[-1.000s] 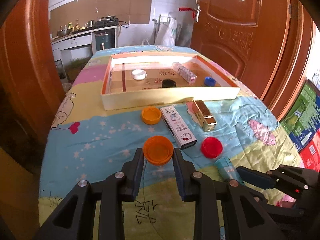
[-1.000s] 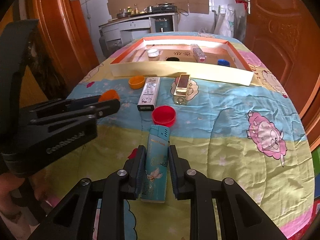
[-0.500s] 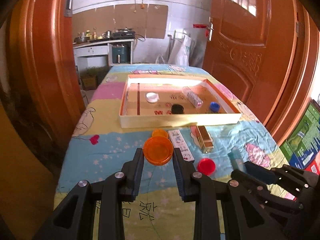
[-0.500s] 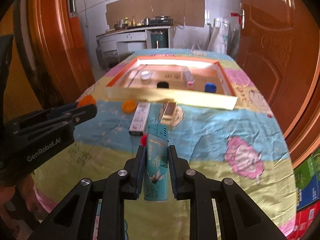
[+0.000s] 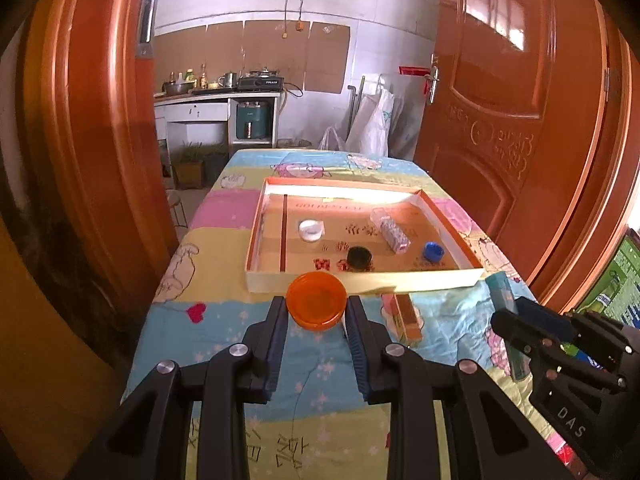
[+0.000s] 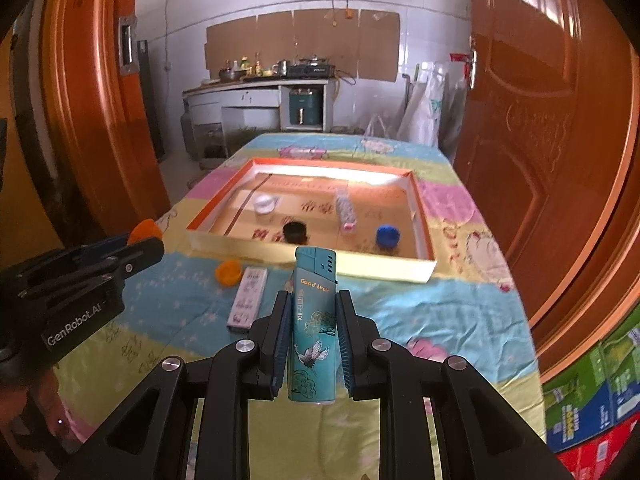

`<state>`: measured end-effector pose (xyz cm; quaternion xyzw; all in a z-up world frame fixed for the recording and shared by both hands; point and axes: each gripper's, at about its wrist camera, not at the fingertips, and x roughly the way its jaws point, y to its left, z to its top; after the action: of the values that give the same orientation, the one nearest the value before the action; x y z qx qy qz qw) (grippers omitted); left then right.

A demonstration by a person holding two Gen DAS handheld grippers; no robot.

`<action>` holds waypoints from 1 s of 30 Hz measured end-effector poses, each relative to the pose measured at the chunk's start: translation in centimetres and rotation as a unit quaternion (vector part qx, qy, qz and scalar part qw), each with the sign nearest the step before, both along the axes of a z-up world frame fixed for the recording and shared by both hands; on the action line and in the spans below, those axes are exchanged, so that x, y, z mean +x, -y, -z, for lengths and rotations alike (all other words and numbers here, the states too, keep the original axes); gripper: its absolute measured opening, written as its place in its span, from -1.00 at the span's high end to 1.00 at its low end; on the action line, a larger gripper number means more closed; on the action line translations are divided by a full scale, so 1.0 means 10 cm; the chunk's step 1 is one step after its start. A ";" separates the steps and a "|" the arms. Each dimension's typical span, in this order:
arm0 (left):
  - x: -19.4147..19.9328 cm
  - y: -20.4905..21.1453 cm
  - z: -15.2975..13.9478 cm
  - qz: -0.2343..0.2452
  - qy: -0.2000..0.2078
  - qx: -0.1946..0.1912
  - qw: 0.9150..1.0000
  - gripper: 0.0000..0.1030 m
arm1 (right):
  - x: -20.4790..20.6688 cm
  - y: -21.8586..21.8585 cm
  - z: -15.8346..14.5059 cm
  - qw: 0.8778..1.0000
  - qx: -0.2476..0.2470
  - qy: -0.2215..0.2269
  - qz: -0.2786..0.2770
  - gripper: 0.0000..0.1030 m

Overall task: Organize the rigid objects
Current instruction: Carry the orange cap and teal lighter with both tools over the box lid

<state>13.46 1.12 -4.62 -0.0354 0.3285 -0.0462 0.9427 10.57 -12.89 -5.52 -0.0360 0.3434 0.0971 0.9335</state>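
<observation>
Orange round plastic cap clamped in left hand-held gripper, teal lighter in right hand-held gripper; both aimed at shallow cardboard tray ahead, likely for deposit.

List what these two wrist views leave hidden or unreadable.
- Left wrist view: the orange lid in the left gripper hides the cloth behind it.
- Left wrist view: the right gripper covers most of the teal lighter.
- Right wrist view: the lighter hides the gold box.
- Both views: print on the tray floor is too small to read.
</observation>
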 end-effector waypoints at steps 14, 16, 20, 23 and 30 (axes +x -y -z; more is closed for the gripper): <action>0.31 0.15 -0.17 0.009 0.006 0.002 1.000 0.42 | 0.32 0.17 -0.29 1.000 -0.009 0.016 0.002 0.56; 0.35 0.18 -0.20 0.011 0.007 0.002 1.000 0.42 | 0.38 0.20 -0.31 1.000 -0.009 0.015 0.000 0.56; 0.44 0.23 -0.24 0.018 0.009 0.007 1.000 0.42 | 0.47 0.24 -0.32 1.000 -0.001 0.006 -0.001 0.56; 0.52 0.27 -0.27 0.023 0.008 0.006 1.000 0.42 | 0.55 0.28 -0.31 1.000 0.006 -0.003 0.000 0.56; 0.75 0.30 -0.25 0.027 -0.003 -0.002 1.000 0.42 | 0.75 0.28 -0.26 1.000 0.002 -0.015 0.004 0.56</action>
<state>21.00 -1.93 -2.15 -0.0285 0.3323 -0.0725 0.9400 18.08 -15.69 -2.89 -0.0315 0.3568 0.0945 0.9288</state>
